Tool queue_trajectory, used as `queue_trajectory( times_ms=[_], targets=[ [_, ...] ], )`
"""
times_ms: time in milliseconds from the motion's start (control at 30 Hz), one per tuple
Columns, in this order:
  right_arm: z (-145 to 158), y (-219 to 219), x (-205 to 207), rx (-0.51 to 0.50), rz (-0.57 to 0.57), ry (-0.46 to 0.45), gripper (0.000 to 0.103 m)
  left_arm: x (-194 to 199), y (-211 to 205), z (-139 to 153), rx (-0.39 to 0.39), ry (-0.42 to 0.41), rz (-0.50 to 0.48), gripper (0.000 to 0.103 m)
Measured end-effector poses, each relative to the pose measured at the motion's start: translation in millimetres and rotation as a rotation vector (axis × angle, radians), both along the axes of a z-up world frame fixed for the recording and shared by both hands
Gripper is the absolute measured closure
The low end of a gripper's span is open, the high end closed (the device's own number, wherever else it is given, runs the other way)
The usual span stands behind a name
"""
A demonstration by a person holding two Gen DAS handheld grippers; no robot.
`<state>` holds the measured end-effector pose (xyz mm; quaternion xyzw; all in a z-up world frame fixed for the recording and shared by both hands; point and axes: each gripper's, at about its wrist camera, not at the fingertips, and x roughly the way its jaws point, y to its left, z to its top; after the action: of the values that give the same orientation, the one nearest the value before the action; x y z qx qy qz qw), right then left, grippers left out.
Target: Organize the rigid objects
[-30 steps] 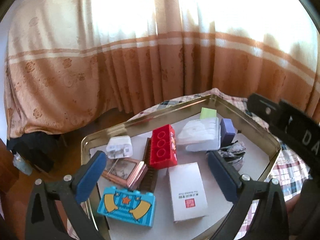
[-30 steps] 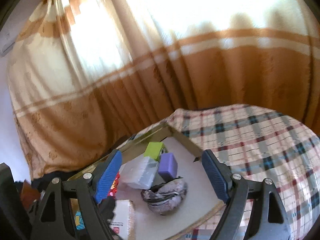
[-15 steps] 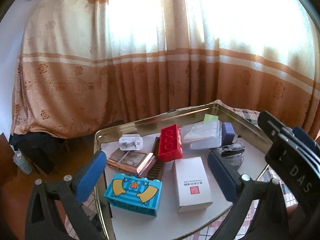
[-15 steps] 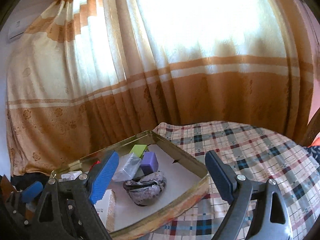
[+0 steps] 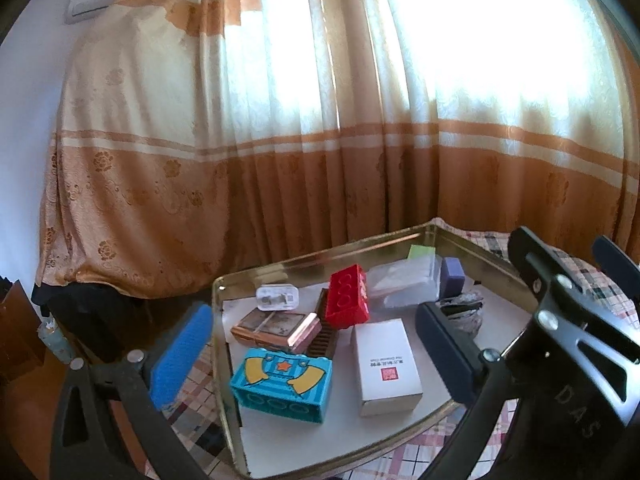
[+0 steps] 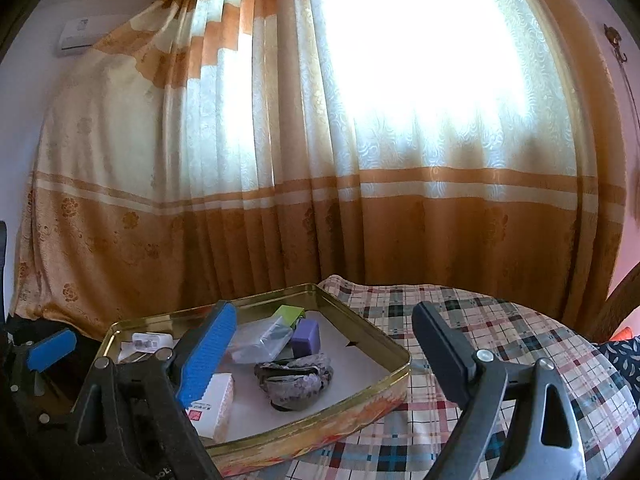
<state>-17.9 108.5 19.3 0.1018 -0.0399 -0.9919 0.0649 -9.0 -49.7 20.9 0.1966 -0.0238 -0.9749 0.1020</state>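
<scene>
A gold tin tray (image 5: 320,254) on a plaid cloth holds a blue star-printed box (image 5: 282,384), a white box (image 5: 386,364), a red brick (image 5: 347,296), a copper-edged case (image 5: 276,326), a white charger (image 5: 278,298), a clear plastic box (image 5: 404,282), a purple block (image 5: 452,276) and a grey pouch (image 5: 464,312). My left gripper (image 5: 314,320) hovers open in front of the tray, holding nothing. My right gripper (image 6: 324,332) is off the tray's (image 6: 360,396) near right side, its jaws opening and empty. The pouch (image 6: 296,378) and purple block (image 6: 306,336) lie beyond it.
The plaid cloth (image 6: 480,340) stretches right of the tray. An orange and cream curtain (image 6: 360,240) hangs close behind. A bottle (image 5: 52,336) stands on the floor at the left, beside dark furniture. A dark patterned cushion (image 6: 620,360) lies at the far right.
Both grippers have drawn back from the tray and tipped upward, so more curtain shows. The right gripper rolled level and its jaws spread slightly. Nothing in the tray moved.
</scene>
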Motion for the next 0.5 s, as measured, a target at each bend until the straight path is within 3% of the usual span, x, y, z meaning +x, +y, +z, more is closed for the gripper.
queue_trajectory(
  times_ms=[167, 500],
  targets=[
    [1, 7, 14, -0.025, -0.016, 0.036, 0.006, 10, -13, 2, 0.056, 0.047, 0.028, 0.0],
    [3, 4, 30, -0.015, -0.024, 0.092, 0.002, 19, -24, 2, 0.088, 0.071, 0.029, 0.0]
  ],
)
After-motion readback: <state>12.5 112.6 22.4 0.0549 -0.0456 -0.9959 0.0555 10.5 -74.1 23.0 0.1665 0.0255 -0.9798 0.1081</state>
